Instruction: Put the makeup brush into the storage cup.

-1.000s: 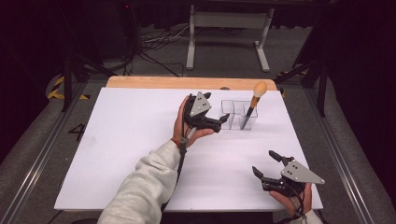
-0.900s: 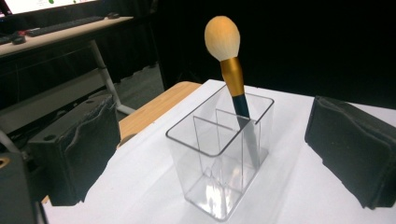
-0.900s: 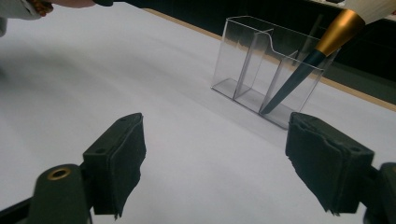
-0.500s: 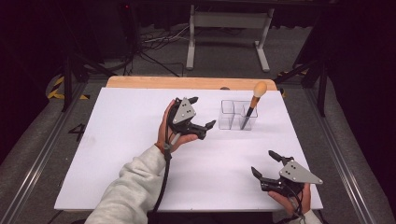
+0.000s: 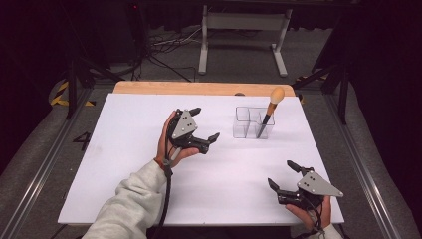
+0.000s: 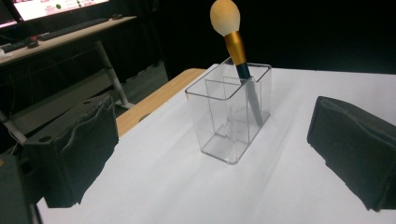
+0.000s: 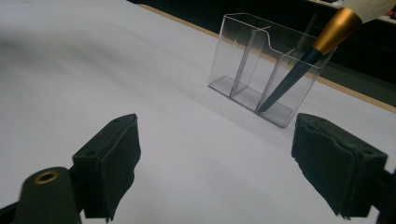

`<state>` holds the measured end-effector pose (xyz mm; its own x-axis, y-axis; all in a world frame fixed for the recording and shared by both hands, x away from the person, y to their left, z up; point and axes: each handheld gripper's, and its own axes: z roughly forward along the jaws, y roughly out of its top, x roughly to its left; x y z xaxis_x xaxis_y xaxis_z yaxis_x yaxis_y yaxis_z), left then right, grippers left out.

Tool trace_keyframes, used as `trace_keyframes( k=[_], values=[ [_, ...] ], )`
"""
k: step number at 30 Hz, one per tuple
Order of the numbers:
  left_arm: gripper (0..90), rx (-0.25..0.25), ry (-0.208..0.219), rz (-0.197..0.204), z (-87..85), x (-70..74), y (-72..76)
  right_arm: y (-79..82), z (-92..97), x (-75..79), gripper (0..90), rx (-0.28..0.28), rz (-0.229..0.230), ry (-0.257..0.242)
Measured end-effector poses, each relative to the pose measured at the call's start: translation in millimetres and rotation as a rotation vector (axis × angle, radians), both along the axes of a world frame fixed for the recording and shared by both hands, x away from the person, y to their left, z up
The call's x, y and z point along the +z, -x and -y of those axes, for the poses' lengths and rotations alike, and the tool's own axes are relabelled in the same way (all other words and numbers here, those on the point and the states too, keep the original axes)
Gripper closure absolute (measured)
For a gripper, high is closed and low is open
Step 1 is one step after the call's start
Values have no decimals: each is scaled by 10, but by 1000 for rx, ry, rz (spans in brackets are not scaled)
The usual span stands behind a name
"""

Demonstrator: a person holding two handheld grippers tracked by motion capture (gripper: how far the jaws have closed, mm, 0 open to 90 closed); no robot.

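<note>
On the white table (image 5: 124, 149) stands a clear organizer (image 5: 254, 123) with several compartments, near the far edge and to the right of the middle. A makeup brush (image 5: 269, 109) is already inside it: the dark handle goes down into the rightmost compartment, and the pale bristle head leans out above the rim, tilted to the right. In the left gripper view the brush (image 6: 236, 51) sits in the compartment farthest from that camera, and the other compartments of the organizer (image 6: 231, 116) look empty.

The left gripper (image 5: 205, 124) is in the air beside the organizer, on its left, not touching it. Its jaws stand wide apart and nothing is between them. The right gripper (image 5: 282, 175) rests low near the front right corner of the table, well apart from the organizer. Its jaws have just been opening and are now wide, also with nothing between them.

I judge that the placing of the brush is done, because it stands in the organizer without any support. I see no other loose item on the table, so probably only the drawing back of the hands is left.
</note>
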<state>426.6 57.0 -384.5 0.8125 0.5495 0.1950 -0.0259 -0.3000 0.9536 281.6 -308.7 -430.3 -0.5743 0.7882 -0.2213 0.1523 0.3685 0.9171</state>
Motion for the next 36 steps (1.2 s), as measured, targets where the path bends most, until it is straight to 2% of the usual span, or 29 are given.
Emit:
trace_keyframes(
  k=[8,10,12,17,28,31,36],
  values=[
    [27,14,-11,6,-139,-21,75,10,-5,-2,172,3,-2,12],
    [27,16,-8,14,-182,-20,95,11,-10,-1,171,2,1,10],
    [28,26,-28,32,-237,-12,138,11,-12,-1,171,2,1,11],
    [32,32,-40,43,-344,-9,204,12,-16,0,171,1,3,12],
    [31,56,-65,52,-570,-6,326,20,-32,7,166,4,15,19],
    [30,63,-93,50,-646,-34,368,21,-32,9,163,2,17,19],
    [32,70,-101,43,-718,-78,403,15,-34,8,154,-2,17,19]
  ],
)
